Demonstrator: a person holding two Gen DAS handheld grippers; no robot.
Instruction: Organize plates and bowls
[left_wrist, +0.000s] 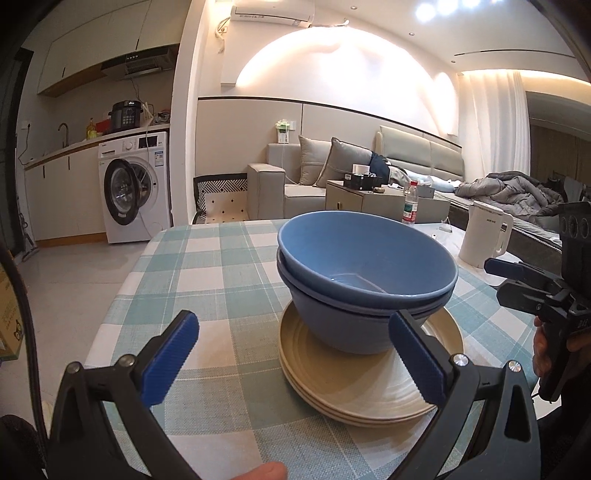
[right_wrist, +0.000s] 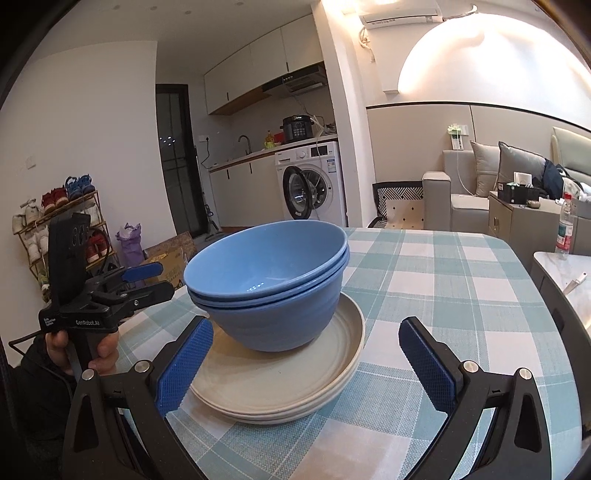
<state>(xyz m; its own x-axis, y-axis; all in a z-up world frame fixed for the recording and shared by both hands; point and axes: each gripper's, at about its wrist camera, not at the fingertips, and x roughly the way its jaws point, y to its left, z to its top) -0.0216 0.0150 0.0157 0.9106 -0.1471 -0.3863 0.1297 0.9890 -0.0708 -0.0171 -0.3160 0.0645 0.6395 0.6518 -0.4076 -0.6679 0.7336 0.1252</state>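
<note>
With both the left tool (left_wrist: 291, 356) and the right tool (right_wrist: 304, 360) released, the tilted bowls (right_wrist: 273, 280) could be knocked off the plates (right_wrist: 295, 384) at centre frame.

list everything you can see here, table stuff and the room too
bowls: three, blue, nested, on the plates
plates: three, cream, stacked on the table
tablecloth: one, teal and white check
kettle: one, white, side surface beside the table
water bottle: one, clear, red label, behind the table
washing machine: one, white, kitchen
pressure cooker: one, black, on the counter
sofa: one, grey
shoe rack: one, by the wall
left tongs: open, empty
right tongs: open, empty
</note>
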